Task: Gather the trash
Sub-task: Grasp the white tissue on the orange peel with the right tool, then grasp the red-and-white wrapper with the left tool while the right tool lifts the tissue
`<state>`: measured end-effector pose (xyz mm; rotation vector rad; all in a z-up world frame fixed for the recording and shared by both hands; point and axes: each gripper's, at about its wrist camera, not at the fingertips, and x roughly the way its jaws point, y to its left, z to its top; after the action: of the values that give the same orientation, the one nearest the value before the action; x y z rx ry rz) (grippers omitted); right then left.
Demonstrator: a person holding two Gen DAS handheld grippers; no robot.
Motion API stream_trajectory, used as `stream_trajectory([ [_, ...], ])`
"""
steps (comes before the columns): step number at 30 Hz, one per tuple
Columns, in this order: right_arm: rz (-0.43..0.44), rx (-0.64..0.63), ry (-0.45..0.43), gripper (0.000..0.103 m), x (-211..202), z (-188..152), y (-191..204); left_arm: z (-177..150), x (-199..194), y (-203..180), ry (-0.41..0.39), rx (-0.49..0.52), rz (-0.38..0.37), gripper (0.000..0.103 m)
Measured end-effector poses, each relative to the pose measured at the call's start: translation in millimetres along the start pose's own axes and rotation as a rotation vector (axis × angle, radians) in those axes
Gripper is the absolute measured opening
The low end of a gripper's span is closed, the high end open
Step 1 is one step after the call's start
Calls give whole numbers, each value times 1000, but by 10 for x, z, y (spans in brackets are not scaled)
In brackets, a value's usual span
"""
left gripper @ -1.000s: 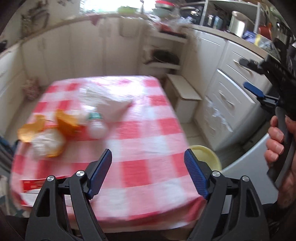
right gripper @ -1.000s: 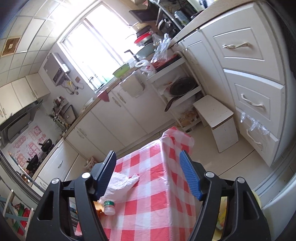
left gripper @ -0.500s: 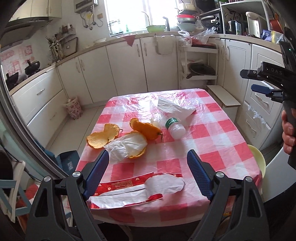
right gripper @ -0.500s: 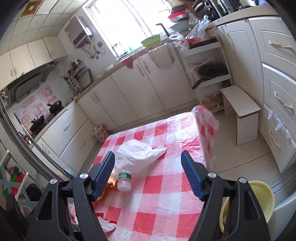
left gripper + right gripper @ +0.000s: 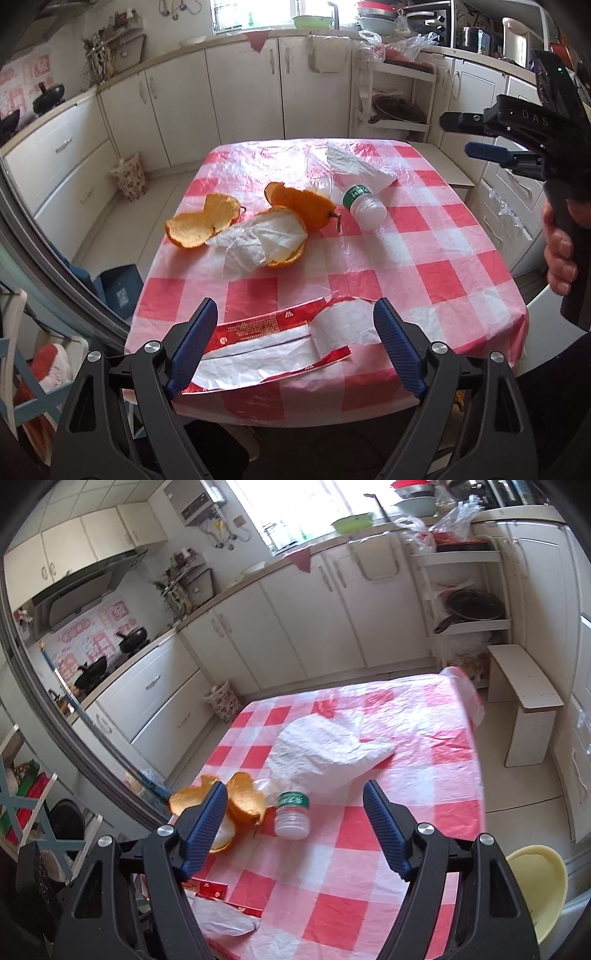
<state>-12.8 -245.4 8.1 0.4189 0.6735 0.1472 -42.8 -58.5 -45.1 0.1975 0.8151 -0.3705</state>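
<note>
Both grippers hang over the bench (image 5: pixel 436 258) with fingers apart, holding nothing; the right gripper (image 5: pixel 295 827) has just been opening. Best start — drop the left gripper (image 5: pixel 295 343) onto the torn wrapper (image 5: pixel 273 343), lower centre, pinching a raised edge rather than scraping the cloth.

A glossy, crinkled plastic cloth (image 5: pixel 424 258) covers the bench; the bottle (image 5: pixel 364 206) is clear ribbed plastic, the tissue (image 5: pixel 255 240) soft matt paper, the wrapper (image 5: pixel 266 343) shiny torn foil, the orange peel (image 5: pixel 299 201) dimpled and matt

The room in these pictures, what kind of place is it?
Most likely a home kitchen: white cabinets under a counter, black woks on a stove, a range hood above it, and a table with a checked cloth strewn with orange peel.
</note>
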Motion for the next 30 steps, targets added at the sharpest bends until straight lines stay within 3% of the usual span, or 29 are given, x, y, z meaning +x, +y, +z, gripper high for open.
stream_trajectory([
  [11,140,-202,232,76,867,-322,907,-155,132,382,87,-68,-10,83],
  [20,143,-251,324,75,1491,-469,1259,-234,174,643,132,-96,-11,83],
  [22,127,-236,358,67,1611,-507,1246,-238,179,690,139,-110,-15,83],
  [25,126,-210,391,25,1705,-550,1172,-236,172,725,141,-120,-16,83],
  [27,153,-185,385,10,1679,-518,1140,-240,176,727,144,-121,-17,83],
  [30,175,-169,336,8,1564,-439,1133,-248,185,694,151,-110,-13,83],
])
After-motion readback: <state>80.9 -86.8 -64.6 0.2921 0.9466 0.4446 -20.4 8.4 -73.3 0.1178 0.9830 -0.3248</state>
